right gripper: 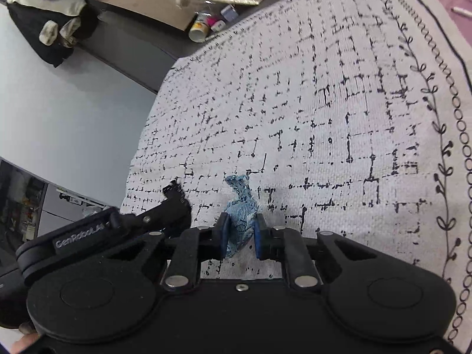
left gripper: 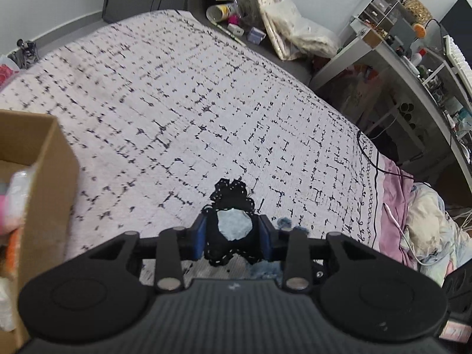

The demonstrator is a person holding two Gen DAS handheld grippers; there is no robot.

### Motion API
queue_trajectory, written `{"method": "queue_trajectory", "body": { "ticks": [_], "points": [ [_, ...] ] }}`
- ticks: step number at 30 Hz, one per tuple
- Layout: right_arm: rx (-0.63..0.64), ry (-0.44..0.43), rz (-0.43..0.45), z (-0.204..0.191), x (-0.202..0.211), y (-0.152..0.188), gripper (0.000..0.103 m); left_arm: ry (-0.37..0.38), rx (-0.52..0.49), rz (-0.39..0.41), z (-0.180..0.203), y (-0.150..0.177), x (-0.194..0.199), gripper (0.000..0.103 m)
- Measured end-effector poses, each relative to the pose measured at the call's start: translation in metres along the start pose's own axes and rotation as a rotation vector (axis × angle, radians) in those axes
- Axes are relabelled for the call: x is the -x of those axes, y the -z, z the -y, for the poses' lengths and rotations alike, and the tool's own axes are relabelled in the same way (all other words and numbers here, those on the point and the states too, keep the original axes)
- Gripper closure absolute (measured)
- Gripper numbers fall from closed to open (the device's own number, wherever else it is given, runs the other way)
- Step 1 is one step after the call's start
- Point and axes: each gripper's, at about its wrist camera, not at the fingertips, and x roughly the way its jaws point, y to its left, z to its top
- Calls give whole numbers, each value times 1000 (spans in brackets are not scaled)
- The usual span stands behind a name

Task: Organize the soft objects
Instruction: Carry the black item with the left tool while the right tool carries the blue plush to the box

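Note:
My left gripper (left gripper: 233,237) is shut on a black knitted soft piece with a pale blue patch (left gripper: 233,224), held just above the white patterned bedspread (left gripper: 177,103). My right gripper (right gripper: 240,234) is shut on a blue knitted soft piece (right gripper: 240,215), also just above the bedspread (right gripper: 324,103). The left gripper's body (right gripper: 88,233) shows at the left of the right wrist view, close beside the right one. A bit of the blue piece (left gripper: 284,222) peeks out right of my left fingers.
An open cardboard box (left gripper: 38,177) with pink and white items stands at the left on the bed. A cluttered desk (left gripper: 413,67) is at the right. Bottles and bags (left gripper: 236,17) lie on the floor beyond the bed. Pink bedding (left gripper: 395,206) lies at the right edge.

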Motion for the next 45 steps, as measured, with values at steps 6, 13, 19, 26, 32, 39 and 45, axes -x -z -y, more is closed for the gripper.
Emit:
{"method": "queue_trajectory", "body": {
  "ticks": [6,13,19,26,32,39,45],
  "points": [
    [27,-16,63,-5,31,10,86,-1,-13,37,2,9,34,68],
    [42,-29,138,-14,64,17,86,-13,-32,84,1,17,75,68],
    [65,-44,193,-23,86,23,86,-16,-34,114,-4,25,103,68],
    [117,-63,249,-38,108,33,86,-24,-34,140,-13,32,127,68],
    [162,-81,284,-53,121,47,86,-34,-48,170,-20,33,147,68],
    [258,-121,315,-79,130,60,86,-53,-41,198,-37,30,171,68],
    [328,-173,362,-96,138,67,86,-69,-38,224,-50,23,186,68]
  ]
}}
